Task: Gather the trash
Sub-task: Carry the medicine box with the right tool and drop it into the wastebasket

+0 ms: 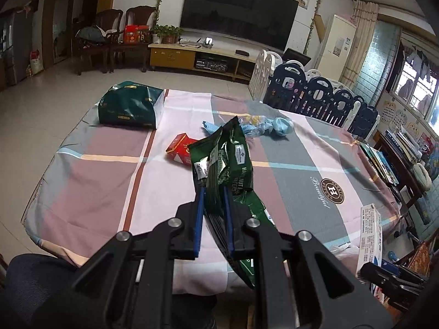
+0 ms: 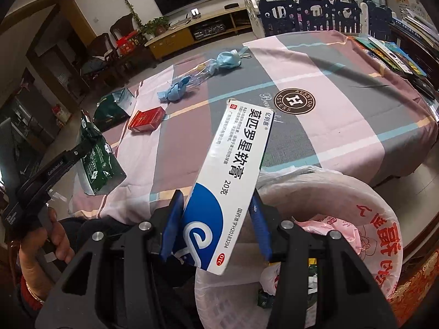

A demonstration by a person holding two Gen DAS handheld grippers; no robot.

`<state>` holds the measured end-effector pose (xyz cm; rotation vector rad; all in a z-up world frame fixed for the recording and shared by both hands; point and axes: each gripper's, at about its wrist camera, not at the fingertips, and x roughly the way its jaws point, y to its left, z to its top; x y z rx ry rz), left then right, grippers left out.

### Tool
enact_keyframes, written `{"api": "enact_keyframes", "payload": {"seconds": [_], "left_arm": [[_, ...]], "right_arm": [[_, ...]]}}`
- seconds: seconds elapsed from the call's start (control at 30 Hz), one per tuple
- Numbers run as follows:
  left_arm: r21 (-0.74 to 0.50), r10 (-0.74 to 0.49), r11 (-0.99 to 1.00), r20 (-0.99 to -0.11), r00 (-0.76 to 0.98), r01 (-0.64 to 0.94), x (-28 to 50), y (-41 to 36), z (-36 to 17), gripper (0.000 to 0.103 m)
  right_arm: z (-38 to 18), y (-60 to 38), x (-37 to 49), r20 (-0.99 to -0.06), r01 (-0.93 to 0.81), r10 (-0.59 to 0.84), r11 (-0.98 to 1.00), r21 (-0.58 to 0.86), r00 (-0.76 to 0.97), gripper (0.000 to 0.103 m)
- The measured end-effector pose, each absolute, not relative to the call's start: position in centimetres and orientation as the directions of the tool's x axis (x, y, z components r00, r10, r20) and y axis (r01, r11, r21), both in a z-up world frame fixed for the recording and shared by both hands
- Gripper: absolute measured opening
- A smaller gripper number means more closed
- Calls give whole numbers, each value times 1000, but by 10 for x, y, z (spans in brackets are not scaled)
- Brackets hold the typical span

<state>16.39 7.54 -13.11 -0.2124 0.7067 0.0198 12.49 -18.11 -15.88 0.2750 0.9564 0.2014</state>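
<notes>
The tabletop, draped in a checked pink, grey and mauve cloth, fills most of both views. Just below its near edge, at your right, stands the trash bin, lined with a clear plastic bag; inside it lie a crumpled pink bag with red print and some small dark packets (too shadowed to name). At the far left corner of the cloth sits a dark green gift bag on its side. Your right gripper has its blue fingers pinching a white-and-blue medicine box, held tilted above the tabletop's edge, its lower end just beside the bin's rim. Your left gripper has its fingers nearly pressed together on a green foil snack pouch, lifted clear of the cloth. Loose on the tabletop, mid-cloth, lie crumpled blue wrappers and clear film, and nearer you a red cigarette pack, apart from both.
</notes>
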Motion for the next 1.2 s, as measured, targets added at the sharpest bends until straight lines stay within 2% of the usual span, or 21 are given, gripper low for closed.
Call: {"api": "enact_keyframes", "payload": {"seconds": [0.57,0.93,0.97,1.03,1.1,1.2], "left_arm": [[-175,-61,982,-644,763,-69,153,69,-125,15],[-170,-110,986,-646,755,-2,143,48,-128,15],[-171,-119,985,-648,752,9,142,45,-129,15],[-177,-144,984,-655,742,34,141,38,-131,15],[-178,-160,983,-661,733,54,139,31,-134,15],[-157,-166,984,-671,722,80,137,18,-139,15]], "right_arm": [[-165,-185,114,-791,-27,248,959,282,559,48],[-208,-243,80,-893,130,68,982,139,444,49],[-215,-247,77,-904,149,64,979,139,422,51],[-226,-260,73,-914,211,83,961,179,396,67],[-227,-280,67,-896,295,138,914,280,423,75],[-219,-300,59,-858,354,174,858,373,483,75]]}}
